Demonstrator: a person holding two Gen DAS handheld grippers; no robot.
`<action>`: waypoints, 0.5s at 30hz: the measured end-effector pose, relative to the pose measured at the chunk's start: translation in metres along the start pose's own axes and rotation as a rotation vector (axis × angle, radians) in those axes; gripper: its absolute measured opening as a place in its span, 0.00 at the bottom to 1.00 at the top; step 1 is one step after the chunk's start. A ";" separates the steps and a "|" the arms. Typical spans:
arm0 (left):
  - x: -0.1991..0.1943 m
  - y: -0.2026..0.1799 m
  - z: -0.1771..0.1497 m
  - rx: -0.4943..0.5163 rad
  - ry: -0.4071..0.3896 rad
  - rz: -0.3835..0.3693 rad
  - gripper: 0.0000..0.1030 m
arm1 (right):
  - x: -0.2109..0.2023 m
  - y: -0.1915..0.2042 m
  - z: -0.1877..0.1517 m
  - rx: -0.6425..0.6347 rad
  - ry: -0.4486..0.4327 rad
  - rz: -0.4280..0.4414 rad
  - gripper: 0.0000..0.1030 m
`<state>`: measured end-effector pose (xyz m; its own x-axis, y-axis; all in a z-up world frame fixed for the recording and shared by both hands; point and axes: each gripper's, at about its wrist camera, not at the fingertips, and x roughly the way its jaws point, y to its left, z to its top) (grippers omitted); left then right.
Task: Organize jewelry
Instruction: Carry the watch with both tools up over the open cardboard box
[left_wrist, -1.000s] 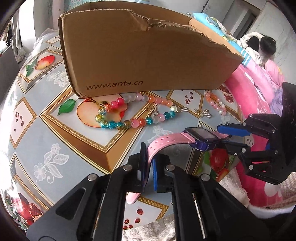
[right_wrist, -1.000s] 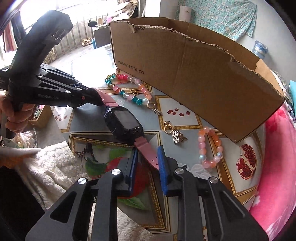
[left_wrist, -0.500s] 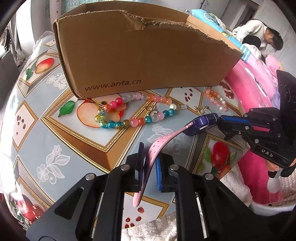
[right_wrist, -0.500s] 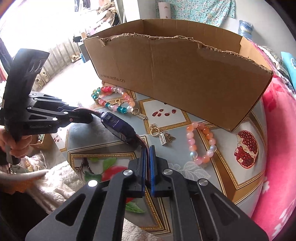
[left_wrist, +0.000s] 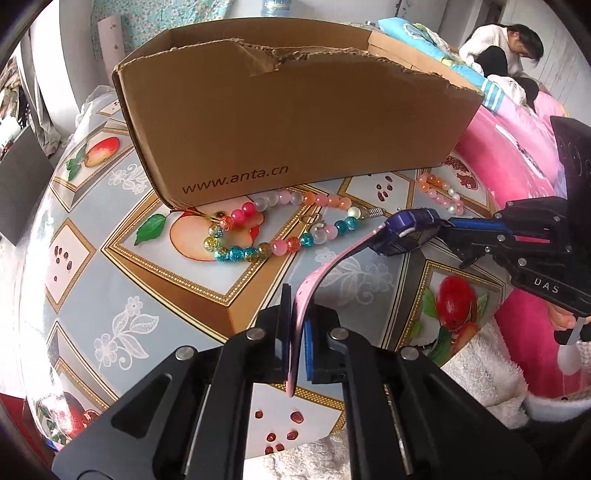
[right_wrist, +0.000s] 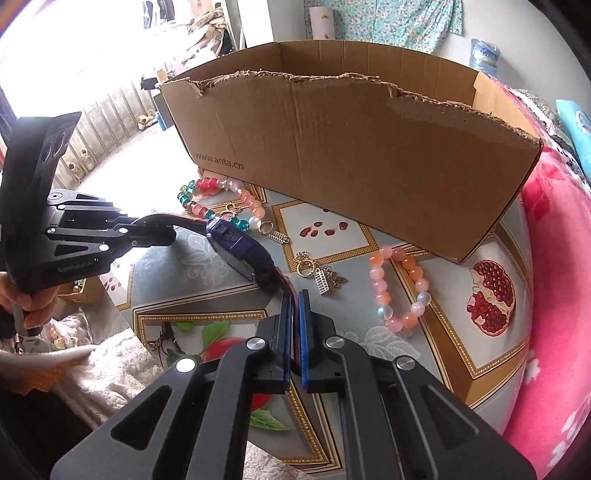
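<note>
A watch with a dark purple body (left_wrist: 406, 230) (right_wrist: 240, 249) and pink straps hangs in the air between both grippers, above the table. My left gripper (left_wrist: 295, 328) is shut on one pink strap (left_wrist: 325, 266). My right gripper (right_wrist: 294, 306) is shut on the other strap, and it shows in the left wrist view (left_wrist: 448, 223). My left gripper shows in the right wrist view (right_wrist: 173, 230). A multicoloured bead necklace (left_wrist: 273, 229) (right_wrist: 218, 199) lies by the cardboard box (left_wrist: 295, 125) (right_wrist: 351, 158). A peach bead bracelet (right_wrist: 400, 291) (left_wrist: 441, 194) and a keyring charm (right_wrist: 317, 273) lie on the table.
The round table (left_wrist: 110, 280) has a fruit-patterned cloth. A pink blanket (right_wrist: 554, 295) lies to the right. A white towel (left_wrist: 487, 369) lies at the table's near edge. A person (left_wrist: 498, 48) sits at the far right.
My right gripper closed on the watch strap. Both grippers lifted the watch off the table, tilted it on edge and carried it up, closer to the box.
</note>
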<state>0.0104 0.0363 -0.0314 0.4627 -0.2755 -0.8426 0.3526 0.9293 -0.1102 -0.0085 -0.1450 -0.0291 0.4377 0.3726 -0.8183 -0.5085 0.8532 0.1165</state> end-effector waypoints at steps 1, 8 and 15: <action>0.000 -0.001 0.000 0.006 0.000 0.005 0.04 | 0.000 0.000 0.000 0.000 -0.002 -0.002 0.04; -0.002 -0.004 -0.002 0.009 -0.011 0.011 0.03 | -0.006 0.002 -0.001 0.006 -0.015 -0.014 0.03; -0.014 -0.004 -0.007 0.009 -0.037 0.012 0.03 | -0.016 0.009 -0.002 -0.002 -0.036 -0.028 0.03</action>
<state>-0.0033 0.0377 -0.0223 0.4966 -0.2734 -0.8238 0.3540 0.9304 -0.0954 -0.0214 -0.1440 -0.0157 0.4779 0.3616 -0.8006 -0.4973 0.8626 0.0927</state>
